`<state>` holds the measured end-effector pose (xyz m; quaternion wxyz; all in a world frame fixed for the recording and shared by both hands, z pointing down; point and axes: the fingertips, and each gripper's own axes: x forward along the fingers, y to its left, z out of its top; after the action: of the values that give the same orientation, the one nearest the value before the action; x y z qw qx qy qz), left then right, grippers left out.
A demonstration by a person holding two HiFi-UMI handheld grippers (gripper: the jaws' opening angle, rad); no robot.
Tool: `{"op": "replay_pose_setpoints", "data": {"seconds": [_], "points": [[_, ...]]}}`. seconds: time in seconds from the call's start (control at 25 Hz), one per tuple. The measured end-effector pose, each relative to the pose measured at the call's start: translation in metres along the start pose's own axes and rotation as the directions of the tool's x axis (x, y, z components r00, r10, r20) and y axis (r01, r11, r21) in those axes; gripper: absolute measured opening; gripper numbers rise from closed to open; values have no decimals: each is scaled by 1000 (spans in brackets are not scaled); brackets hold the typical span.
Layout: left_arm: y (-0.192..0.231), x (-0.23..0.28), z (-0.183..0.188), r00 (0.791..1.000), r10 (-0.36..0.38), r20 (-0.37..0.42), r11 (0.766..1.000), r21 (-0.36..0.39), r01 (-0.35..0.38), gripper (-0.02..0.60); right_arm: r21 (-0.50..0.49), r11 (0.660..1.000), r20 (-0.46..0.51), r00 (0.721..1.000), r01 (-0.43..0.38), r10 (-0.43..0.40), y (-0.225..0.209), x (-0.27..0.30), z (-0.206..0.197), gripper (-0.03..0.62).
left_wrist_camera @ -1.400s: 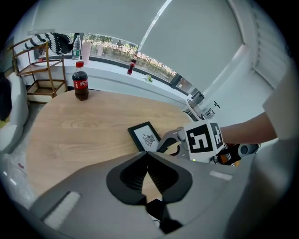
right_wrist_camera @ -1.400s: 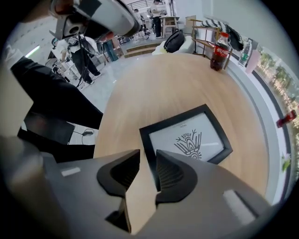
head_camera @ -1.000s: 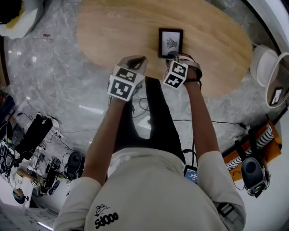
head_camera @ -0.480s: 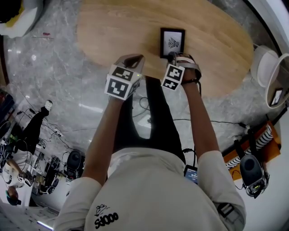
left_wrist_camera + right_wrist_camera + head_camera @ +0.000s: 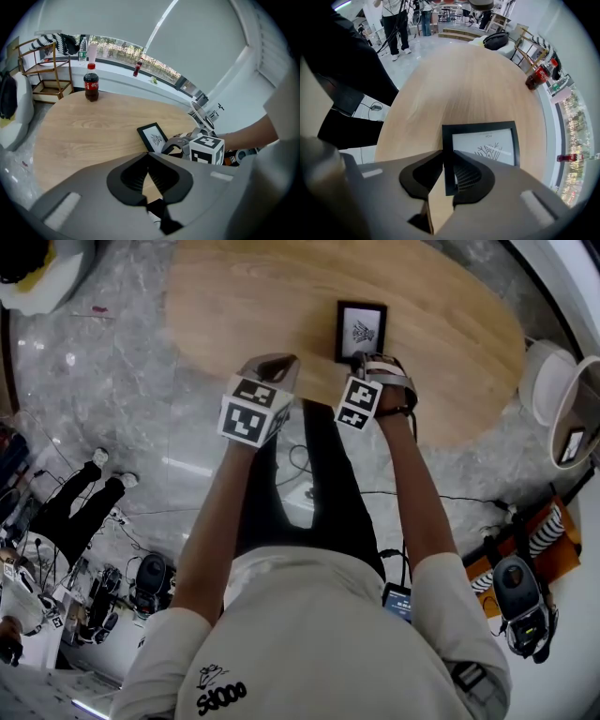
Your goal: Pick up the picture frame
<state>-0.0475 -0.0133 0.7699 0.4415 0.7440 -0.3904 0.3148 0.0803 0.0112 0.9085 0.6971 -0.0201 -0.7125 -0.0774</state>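
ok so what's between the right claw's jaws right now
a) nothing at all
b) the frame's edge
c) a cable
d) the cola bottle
b: in the right gripper view the frame has its dark side border between the jaws of the right claw, which have just been closing on it.

An oval wooden table (image 5: 84,136) spreads beyond the left gripper's (image 5: 149,161) jaws, a long window (image 5: 122,51) farther behind it, and grey marble floor (image 5: 14,161) to their left.
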Motion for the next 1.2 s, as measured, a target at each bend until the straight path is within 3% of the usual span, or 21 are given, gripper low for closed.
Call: {"op": "replay_pose_setpoints", "data": {"seconds": [0.28,0.68,0.92,1.2], "points": [[-2,-16,12,999,22,23,999,35,-23,12,49,999,35,999,6,-8,-2,-24,2,71],[-23,-59,55,996,38,80,993,109,-47,12,167,981,67,992,96,-109,-34,-100,-6,71],[-47,-87,99,990,28,135,981,188,-54,12,268,947,93,974,177,-208,-72,-165,-19,71],[-99,-119,161,973,-21,231,955,292,-48,12,379,878,94,932,292,-350,-105,-256,-53,71]]}}
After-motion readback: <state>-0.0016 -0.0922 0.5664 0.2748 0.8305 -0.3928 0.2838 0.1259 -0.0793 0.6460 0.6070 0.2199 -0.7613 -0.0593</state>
